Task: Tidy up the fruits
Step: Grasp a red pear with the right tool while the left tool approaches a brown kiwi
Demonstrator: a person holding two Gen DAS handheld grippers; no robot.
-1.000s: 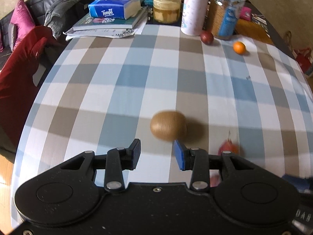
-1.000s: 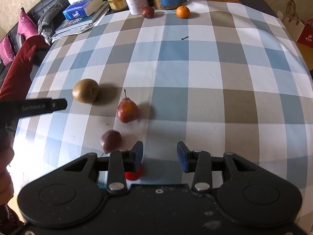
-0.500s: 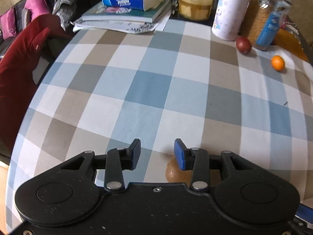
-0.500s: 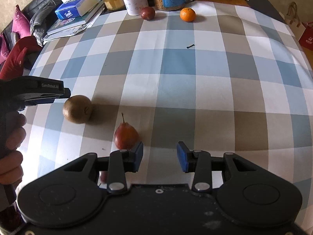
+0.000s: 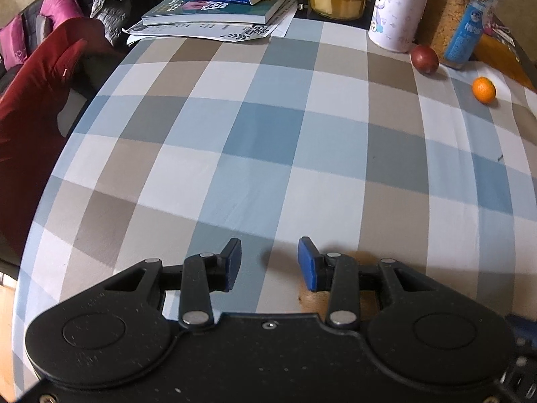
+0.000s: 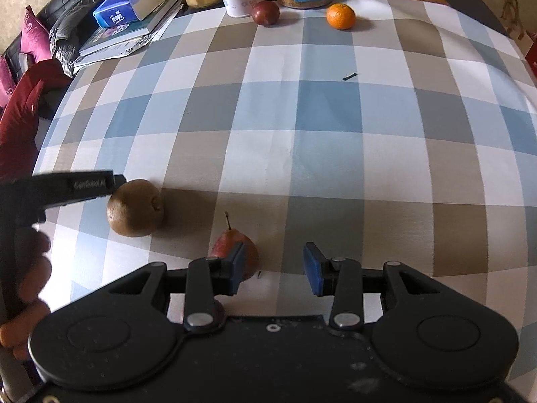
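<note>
We held the left gripper (image 5: 268, 262) with its jaws apart and nothing between them, the brown kiwi (image 6: 136, 208) lying just under and to the right of its right finger, mostly hidden in the left wrist view, so we cannot tell whether it touched. The right gripper (image 6: 272, 268) was likewise parted and empty, and the red pear (image 6: 250, 252), stem pointing away, sat just behind its left finger, right of the kiwi. The left gripper seemed nearer the kiwi, the right nearer the pear.
</note>
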